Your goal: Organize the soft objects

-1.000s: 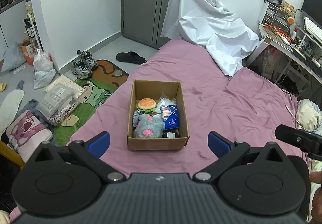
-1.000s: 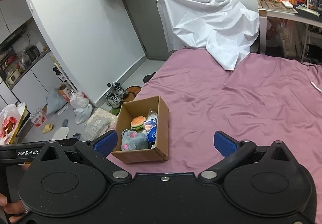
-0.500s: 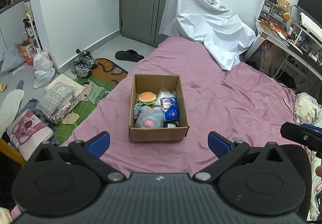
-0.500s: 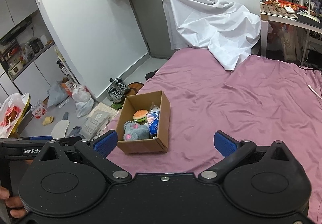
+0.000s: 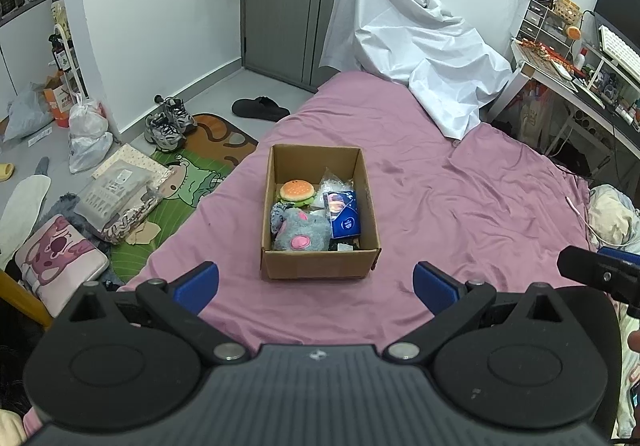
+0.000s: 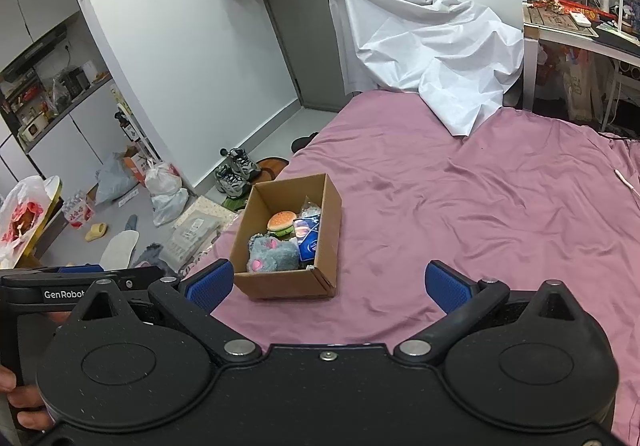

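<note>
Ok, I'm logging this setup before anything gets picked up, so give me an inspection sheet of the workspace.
Surface: purple bedsheet, wrinkled, bare apart from the box.
Job's things: cardboard box open on the bed, holding burger plush, grey plush, blue packet, clear bag.
Clutter: white sheet heaped at the bed's far end.
Grippers: left gripper and right gripper both open, empty, short of the box.
Cables: thin white cable at the bed's right edge.
Surroundings: sneakers, bags on the floor, crowded desk.
</note>
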{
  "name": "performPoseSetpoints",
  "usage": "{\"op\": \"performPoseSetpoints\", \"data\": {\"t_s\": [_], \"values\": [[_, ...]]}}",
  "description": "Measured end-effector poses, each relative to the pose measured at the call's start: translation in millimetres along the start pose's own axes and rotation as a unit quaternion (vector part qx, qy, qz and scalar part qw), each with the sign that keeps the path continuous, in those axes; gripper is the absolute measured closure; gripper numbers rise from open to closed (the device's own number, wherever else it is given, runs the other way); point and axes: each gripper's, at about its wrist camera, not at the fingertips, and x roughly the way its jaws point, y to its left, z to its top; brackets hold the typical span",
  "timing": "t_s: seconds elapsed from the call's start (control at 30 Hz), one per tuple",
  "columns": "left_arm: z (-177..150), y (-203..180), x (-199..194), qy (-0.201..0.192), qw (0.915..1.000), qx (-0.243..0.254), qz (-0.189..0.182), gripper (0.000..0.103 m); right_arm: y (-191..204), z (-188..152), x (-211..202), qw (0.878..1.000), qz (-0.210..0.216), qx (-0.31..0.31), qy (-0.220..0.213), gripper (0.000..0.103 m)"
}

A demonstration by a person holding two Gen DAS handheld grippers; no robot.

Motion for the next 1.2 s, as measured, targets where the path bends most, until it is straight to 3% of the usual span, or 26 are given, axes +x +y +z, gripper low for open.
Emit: {"op": "performPoseSetpoints", "data": {"t_s": [1.2], "values": [[0.2,-4.0,-0.8,-0.003,1.0000,0.002,0.001,0.000,3.0,0.5,-1.1,1.000,-0.006,-0.003,0.001,0.000]]}}
